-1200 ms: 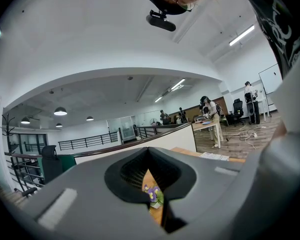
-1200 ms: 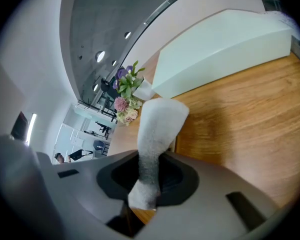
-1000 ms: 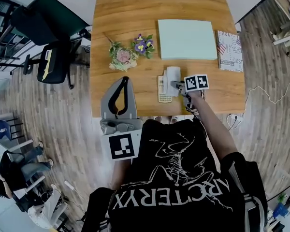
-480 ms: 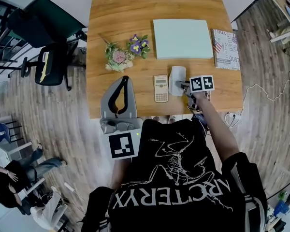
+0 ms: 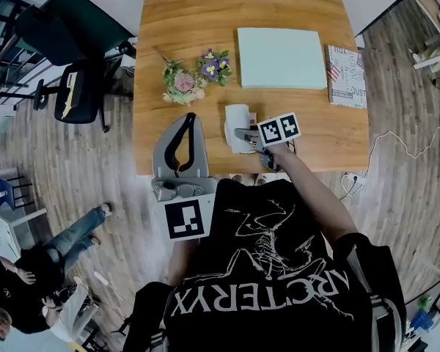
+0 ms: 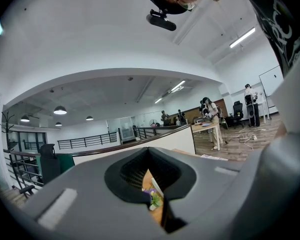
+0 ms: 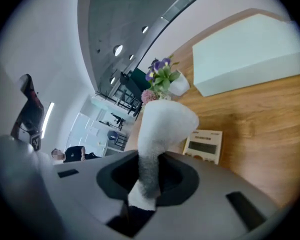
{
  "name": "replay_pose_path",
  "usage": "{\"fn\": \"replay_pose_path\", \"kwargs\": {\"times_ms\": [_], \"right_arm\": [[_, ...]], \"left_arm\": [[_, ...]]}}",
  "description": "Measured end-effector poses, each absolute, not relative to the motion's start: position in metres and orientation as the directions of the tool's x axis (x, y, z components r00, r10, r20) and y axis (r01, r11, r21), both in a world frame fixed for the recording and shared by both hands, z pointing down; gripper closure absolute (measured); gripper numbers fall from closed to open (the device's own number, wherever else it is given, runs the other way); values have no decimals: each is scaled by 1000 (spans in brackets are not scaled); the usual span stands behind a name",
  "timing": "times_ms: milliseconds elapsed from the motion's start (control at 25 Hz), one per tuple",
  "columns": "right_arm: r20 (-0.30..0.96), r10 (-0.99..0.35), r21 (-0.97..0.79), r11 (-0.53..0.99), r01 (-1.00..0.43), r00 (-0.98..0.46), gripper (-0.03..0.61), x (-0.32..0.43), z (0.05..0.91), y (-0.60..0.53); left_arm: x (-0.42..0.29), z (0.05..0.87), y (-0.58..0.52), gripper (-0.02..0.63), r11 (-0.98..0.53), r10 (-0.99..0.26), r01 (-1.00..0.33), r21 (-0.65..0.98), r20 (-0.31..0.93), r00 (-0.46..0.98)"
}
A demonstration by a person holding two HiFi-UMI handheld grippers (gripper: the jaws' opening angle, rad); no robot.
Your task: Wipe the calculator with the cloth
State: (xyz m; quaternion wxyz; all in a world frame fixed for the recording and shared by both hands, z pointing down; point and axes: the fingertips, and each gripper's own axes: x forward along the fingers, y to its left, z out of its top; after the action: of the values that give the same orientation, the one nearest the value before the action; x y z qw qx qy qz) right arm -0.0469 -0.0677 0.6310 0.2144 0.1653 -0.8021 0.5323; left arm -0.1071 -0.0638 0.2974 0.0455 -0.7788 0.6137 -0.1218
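Note:
My right gripper (image 5: 240, 133) is shut on a white cloth (image 5: 237, 117) near the front middle of the wooden table (image 5: 205, 20). The cloth lies over the calculator, so the head view does not show it. In the right gripper view the cloth (image 7: 160, 129) rises from between the jaws of that gripper (image 7: 149, 173). The pale calculator (image 7: 205, 145) lies just beyond it to the right, display showing. My left gripper (image 5: 180, 151) hangs at the table's near edge, left of the cloth, jaws shut and holding nothing. Its own view is filled by those jaws (image 6: 151, 194).
A pale green box (image 5: 282, 48) sits at the back right, with a printed book (image 5: 347, 77) beside it. Two small flower bunches (image 5: 194, 79) stand left of the middle. An office chair (image 5: 81, 94) is off the table's left side. A person (image 5: 29, 270) is on the floor.
My right gripper has carried the cloth leftward: half a second ago it lay right of the bare calculator, and now it covers it. The left gripper has stayed put.

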Motion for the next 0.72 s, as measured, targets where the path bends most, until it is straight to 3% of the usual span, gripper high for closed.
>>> {"fn": "replay_pose_path", "kwargs": {"times_ms": [360, 720], "right_arm": [[540, 73, -806, 331, -490, -839, 488, -104, 656, -26], [598, 68, -774, 307, -554, -799, 488, -90, 679, -10]], "left_arm": [[-127, 299, -54, 604, -195, -976, -955, -222, 144, 166], [-119, 301, -56, 604, -231, -968, -948, -218, 148, 202]]}}
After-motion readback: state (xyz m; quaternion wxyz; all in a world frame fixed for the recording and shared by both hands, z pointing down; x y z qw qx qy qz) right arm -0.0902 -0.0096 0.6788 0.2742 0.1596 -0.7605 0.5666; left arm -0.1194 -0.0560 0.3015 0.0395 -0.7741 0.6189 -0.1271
